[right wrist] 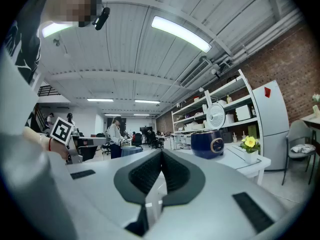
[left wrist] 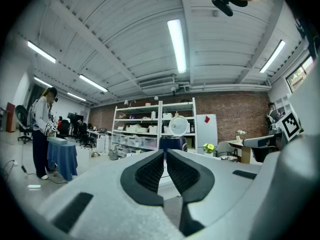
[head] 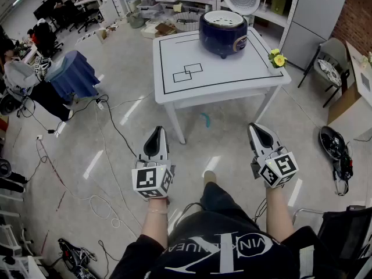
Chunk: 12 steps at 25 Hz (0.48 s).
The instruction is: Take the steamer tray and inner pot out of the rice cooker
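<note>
Bright, even light pours from long ceiling tubes [left wrist: 176, 45]; their glare streaks the floor [head: 93, 163]. Soft shadow under the white table [head: 221, 74]. Head view crisp, rice cooker [head: 224, 35] sharp. Both gripper views bulge, corners black, foreground blurred.
</note>
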{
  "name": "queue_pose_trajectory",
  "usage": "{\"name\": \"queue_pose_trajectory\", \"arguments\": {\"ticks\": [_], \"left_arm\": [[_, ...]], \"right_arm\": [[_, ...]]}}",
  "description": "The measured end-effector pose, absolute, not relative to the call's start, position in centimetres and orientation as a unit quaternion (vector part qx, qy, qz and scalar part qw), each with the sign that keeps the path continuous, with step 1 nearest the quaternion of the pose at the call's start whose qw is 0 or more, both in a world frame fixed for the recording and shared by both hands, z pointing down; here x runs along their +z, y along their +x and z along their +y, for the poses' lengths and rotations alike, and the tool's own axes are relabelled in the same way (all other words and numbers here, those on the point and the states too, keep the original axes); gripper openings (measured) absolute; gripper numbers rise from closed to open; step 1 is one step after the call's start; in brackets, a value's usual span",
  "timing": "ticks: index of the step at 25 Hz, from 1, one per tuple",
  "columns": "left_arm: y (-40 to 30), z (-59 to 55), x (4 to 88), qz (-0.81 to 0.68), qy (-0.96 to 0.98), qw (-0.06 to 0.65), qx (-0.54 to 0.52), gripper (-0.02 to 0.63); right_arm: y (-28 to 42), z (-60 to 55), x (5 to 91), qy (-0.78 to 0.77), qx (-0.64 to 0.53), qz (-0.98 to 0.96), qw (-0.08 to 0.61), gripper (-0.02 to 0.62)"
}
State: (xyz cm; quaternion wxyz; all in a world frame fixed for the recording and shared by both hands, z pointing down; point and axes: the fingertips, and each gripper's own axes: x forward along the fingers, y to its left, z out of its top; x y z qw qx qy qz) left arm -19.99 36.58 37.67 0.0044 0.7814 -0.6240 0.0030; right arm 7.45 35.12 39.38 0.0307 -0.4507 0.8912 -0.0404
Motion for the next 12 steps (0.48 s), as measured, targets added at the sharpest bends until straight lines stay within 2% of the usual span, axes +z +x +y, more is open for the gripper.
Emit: {"name": "queue_pose_trajectory", "arguments": {"ticks": [12], "left_arm": [[-20.9,37.8,37.7,-0.627,0.779,0.01,-0.003,0.023]], "right_arm": [[6.6,36.2,39.5,-0.447,-0.039,0.893,0.028,-0.003]]}}
